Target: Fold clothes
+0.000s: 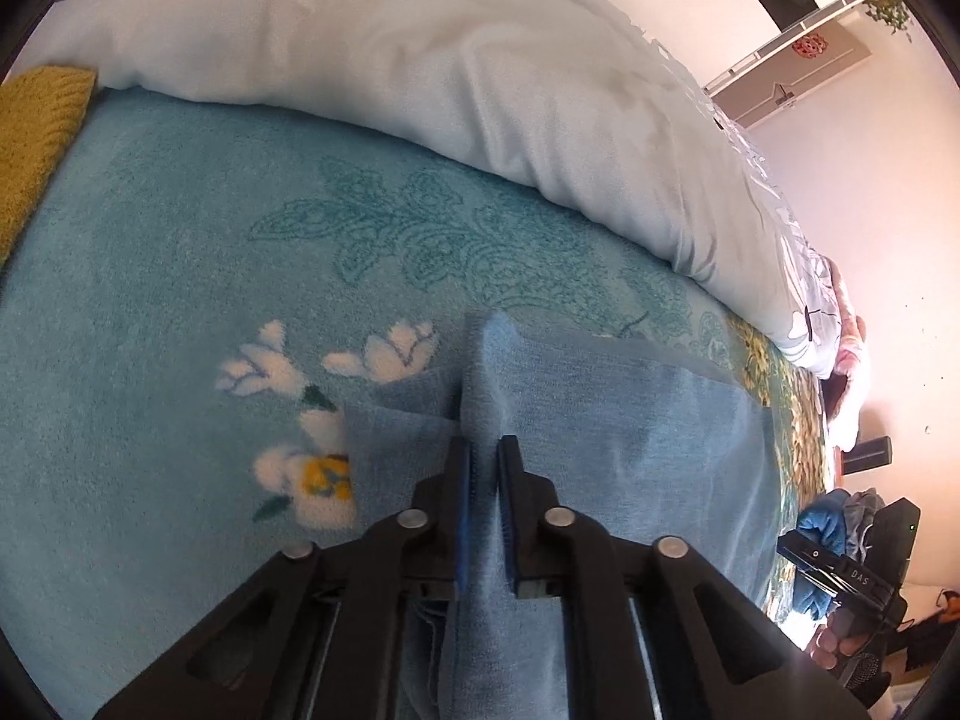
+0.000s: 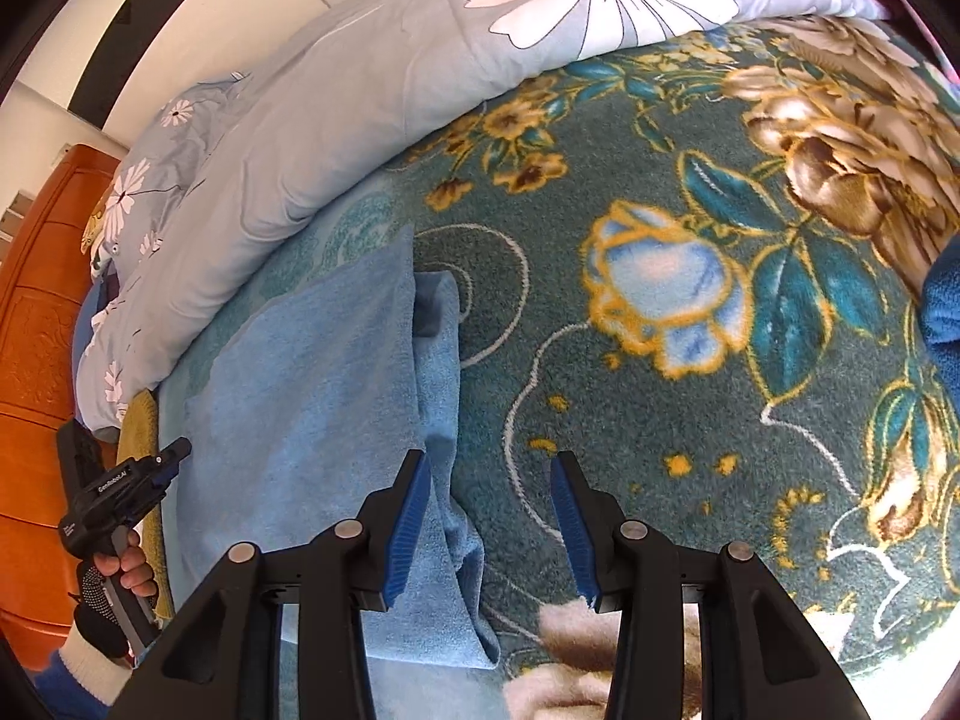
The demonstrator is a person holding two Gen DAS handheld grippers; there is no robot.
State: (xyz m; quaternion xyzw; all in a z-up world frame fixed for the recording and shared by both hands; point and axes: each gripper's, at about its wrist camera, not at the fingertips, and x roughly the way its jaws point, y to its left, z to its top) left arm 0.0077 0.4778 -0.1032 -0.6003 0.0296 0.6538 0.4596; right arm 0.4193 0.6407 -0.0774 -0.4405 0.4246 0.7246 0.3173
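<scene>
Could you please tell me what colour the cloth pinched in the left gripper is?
Plain light blue cloth, clearest in the left wrist view.

pale wall [image 1: 840, 192], orange wooden headboard [image 2: 42, 312]

The left gripper [image 1: 483, 450] has its blue pads [image 1: 462, 516] pinched shut on a raised fold of the light blue cloth [image 1: 630, 438], which lies spread out on a teal fleece blanket [image 1: 180, 252] with white flowers [image 1: 324, 474] on it. Behind that there's a puffy pale duvet [image 1: 420, 60] running across the top, and a bit of yellow knit fabric [image 1: 36, 132] at the left edge. Far right you can spot the right gripper [image 1: 852, 576] in a hand [image 1: 840, 642], well apart from the cloth.
</scene>
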